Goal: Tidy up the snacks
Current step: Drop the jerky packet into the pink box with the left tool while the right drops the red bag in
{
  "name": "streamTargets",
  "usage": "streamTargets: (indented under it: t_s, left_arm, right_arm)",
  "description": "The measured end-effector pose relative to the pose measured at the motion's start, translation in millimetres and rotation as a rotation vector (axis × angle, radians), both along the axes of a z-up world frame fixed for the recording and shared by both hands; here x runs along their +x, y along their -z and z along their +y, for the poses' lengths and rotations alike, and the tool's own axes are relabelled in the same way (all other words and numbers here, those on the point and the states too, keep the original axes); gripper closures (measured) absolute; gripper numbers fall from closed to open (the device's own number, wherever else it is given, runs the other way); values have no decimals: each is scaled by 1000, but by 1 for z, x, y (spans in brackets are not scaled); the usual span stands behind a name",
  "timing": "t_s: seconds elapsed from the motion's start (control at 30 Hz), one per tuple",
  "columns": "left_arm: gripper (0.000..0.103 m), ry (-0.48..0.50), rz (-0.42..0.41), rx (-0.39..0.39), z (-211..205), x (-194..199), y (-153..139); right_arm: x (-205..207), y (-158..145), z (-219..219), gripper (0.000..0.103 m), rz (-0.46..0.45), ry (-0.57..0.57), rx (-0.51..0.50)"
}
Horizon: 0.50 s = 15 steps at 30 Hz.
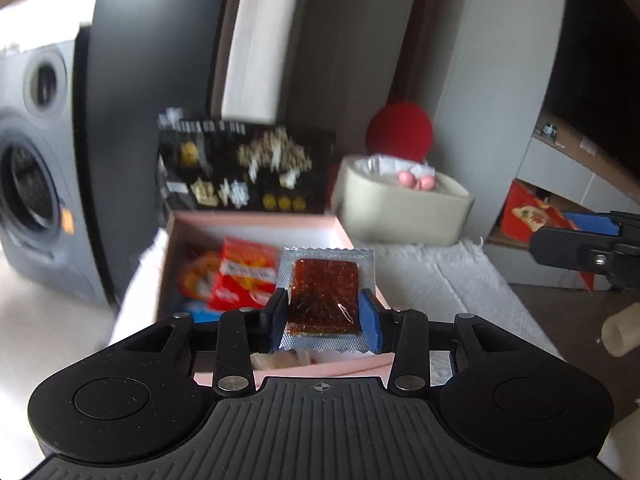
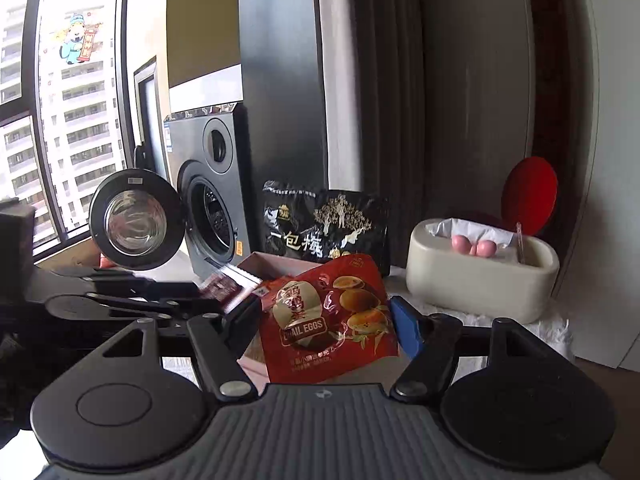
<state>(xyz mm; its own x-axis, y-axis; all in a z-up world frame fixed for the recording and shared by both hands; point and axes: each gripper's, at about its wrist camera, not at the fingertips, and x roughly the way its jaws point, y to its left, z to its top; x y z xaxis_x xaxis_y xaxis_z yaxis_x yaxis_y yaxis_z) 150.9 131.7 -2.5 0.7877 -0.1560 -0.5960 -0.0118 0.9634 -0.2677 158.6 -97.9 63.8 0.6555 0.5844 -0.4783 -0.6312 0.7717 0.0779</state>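
My left gripper (image 1: 324,302) is shut on a clear packet with a brown slab (image 1: 324,288) and holds it above the near end of the open pink box (image 1: 256,222). Red snack packets (image 1: 244,276) lie inside that box. In the right wrist view my right gripper (image 2: 328,314) grips a red quail eggs packet (image 2: 328,320) by its sides, raised above the pink box (image 2: 280,262). The left gripper (image 2: 224,292) shows blurred at that view's left. The right gripper (image 1: 560,236) enters the left wrist view from the right edge.
A black snack bag (image 2: 324,224) stands upright behind the box. To the right sits a beige container (image 2: 480,276) with a raised red lid (image 2: 528,196) and pink things inside. A grey washing machine (image 2: 208,200) stands at the left with its door open. White cloth (image 1: 460,280) covers the surface.
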Motion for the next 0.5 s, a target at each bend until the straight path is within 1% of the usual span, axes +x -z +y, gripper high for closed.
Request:
streamTargets:
  t_s: [0.03,0.07,0.1,0.13,0.17,0.23,0.27,0.37,0.4,0.43,0.47,0.5]
  left_arm:
    - [59,25,65,-73,6,17,16]
    - [59,42,87,-114,8,26,28]
    - [59,48,81,-125,10,29,39]
    - [61,43,60,-112,10,28,43]
    - [61,17,30,-97,11,23,43]
    - [61,-53,-43,-98,18,7,37]
    - [61,-73,-63,-93,21,1,33]
    - [61,-112,-87,-57,25,-12,24]
    - [61,-118,-89,-53,25,-17,22]
    - [61,-119,-87,-51,25,-22,19]
    - [61,-109,-84,-52,24,-27,18]
    - [61,-90,-78,-57,22,-34,17]
  right_arm:
    - [4,0,4,33,2,2,-4]
    - [7,1,9,33,8,2,-11]
    - [10,4,13,33,18,-1,-19]
    - [14,6,17,33,26,-3,-23]
    - [17,9,20,33,37,-3,-26]
    - [25,15,28,33,58,-4,-20]
    - [30,16,32,33,66,-6,-12]
    - [52,14,58,32,81,-14,40]
    - [60,12,67,30,82,-20,71]
    - [68,9,77,27,79,-26,95]
    - [78,8,88,23,83,-33,97]
    - [85,7,97,22,97,-42,85]
